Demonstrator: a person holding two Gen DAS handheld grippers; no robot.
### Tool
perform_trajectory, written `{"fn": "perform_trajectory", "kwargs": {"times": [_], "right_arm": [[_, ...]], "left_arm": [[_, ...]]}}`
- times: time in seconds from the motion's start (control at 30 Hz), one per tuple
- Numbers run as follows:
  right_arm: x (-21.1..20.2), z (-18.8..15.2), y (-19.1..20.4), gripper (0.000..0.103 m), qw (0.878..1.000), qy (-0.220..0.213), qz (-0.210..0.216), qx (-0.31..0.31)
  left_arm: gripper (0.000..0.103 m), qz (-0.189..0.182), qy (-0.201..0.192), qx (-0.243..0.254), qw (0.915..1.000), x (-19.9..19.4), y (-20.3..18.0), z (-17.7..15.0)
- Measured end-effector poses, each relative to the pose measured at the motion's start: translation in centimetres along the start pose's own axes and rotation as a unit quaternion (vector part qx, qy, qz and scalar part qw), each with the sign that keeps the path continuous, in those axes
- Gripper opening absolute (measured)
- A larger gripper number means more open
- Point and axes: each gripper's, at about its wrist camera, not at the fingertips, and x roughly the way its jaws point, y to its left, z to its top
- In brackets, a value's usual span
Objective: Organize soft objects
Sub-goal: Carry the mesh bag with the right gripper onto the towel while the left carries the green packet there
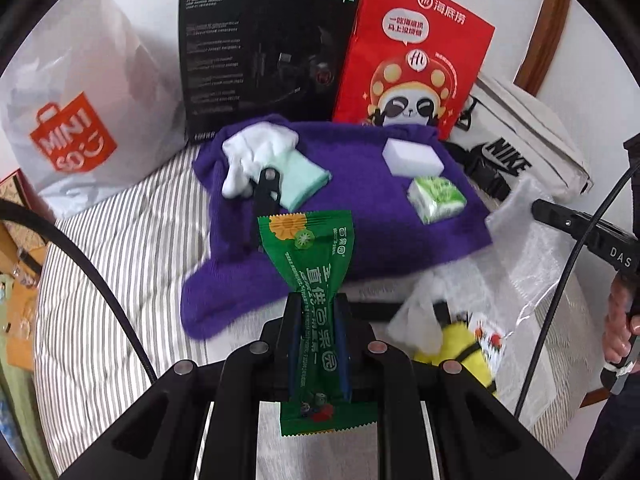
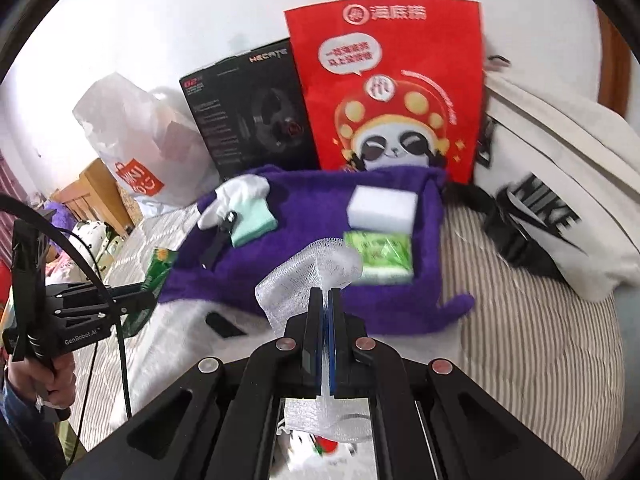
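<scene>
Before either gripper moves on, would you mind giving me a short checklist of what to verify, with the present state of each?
1. Left gripper shut on the green snack packet: ok.
2. Right gripper shut on the white mesh bag: ok.
3. Purple cloth lying spread on the striped bed: ok.
4. White sponge, tissue pack and mint cloth resting on it: ok.
5. Free spot on the purple cloth for the packet: ok, near front.
6. Contents of mesh bag secure: cannot tell.
</scene>
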Motion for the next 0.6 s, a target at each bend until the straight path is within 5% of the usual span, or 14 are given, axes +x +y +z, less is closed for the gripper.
{"fn": "perform_trajectory", "kwargs": {"times": [0.6], "right_arm": [[8.7,6.9,1.3,0.002,1.000,-0.001,0.013,-0.003]], "left_arm": [[0.015,-0.019,-0.015,-0.014,0.9996,5.6,2.6,6.9]]}}
